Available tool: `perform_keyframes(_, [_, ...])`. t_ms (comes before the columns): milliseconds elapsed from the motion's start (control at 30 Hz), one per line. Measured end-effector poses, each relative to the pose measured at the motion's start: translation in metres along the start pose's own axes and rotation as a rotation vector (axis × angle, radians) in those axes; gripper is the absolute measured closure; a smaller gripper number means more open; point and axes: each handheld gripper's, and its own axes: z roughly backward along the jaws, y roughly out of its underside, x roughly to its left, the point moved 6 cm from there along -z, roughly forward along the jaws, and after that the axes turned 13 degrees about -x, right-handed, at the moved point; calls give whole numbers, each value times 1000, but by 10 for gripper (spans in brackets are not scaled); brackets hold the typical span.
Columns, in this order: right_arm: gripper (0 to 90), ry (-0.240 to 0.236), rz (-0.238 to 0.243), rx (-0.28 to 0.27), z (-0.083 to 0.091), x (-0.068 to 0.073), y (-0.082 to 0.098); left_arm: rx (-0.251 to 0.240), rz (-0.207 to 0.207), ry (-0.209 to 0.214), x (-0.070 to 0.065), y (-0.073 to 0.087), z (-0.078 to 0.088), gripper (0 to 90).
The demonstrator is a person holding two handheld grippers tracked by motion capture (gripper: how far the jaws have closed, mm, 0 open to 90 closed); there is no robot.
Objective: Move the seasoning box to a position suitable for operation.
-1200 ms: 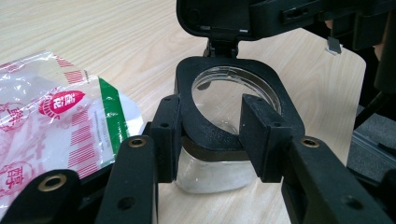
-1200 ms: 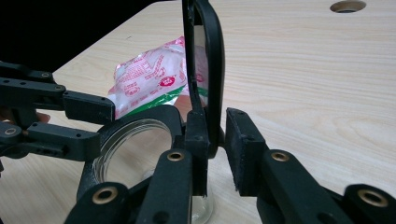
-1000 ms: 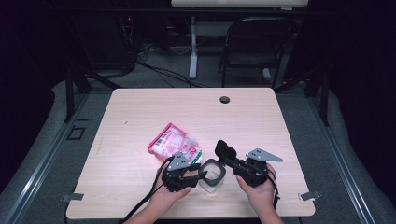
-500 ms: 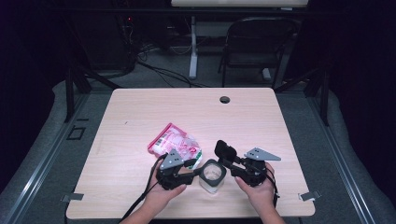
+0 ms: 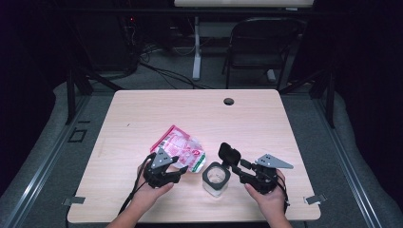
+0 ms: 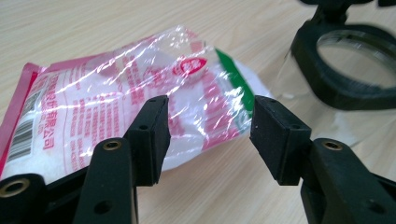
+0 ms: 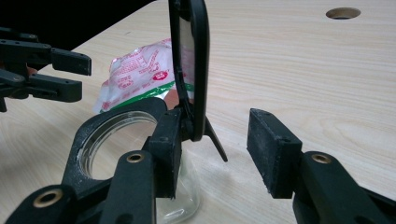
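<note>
Near the front edge of the wooden table (image 5: 142,118), both grippers sat low with broad bare tabletop ahead of them, out to the round cable hole (image 5: 228,101) by the far edge. The left gripper (image 5: 177,167) lay in the person's left hand (image 5: 151,190), angled toward the centre, jaws standing apart after having just been opening. In the left gripper view the crinkled pink-and-clear plastic bag of white granules (image 6: 126,102) lay just beyond the pads (image 6: 154,135), its green-trimmed end reaching between them, and I could not tell whether it touched the left pad. The bag rested flat on the wood, just ahead of that gripper and beside the jar.

The right gripper (image 5: 234,167), held in the right hand (image 5: 268,199), pointed toward the left gripper, with the grey three-cornered plate (image 5: 273,162) on top. Its jaws had just been opening too and stood apart. In the right gripper view the glass jar (image 7: 121,154) with its black collar stood at the left jaw, and the hinged black lid (image 7: 191,60) rose upright just in front of that jaw. The right pad (image 7: 273,149) stood free of both, with open wood past it.
</note>
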Motion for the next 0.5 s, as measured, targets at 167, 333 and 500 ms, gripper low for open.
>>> perform_keyframes(167, [549,2,-18,-4,1,-5,1,38,-123,-34,-9,8,-4,440])
perform_keyframes(333, [543,2,-22,-10,3,-5,1,71,-204,-44,-16,14,-10,429])
perform_keyframes(500, [541,1,-23,-3,4,-6,1,99,-307,-79,-16,19,-12,429])
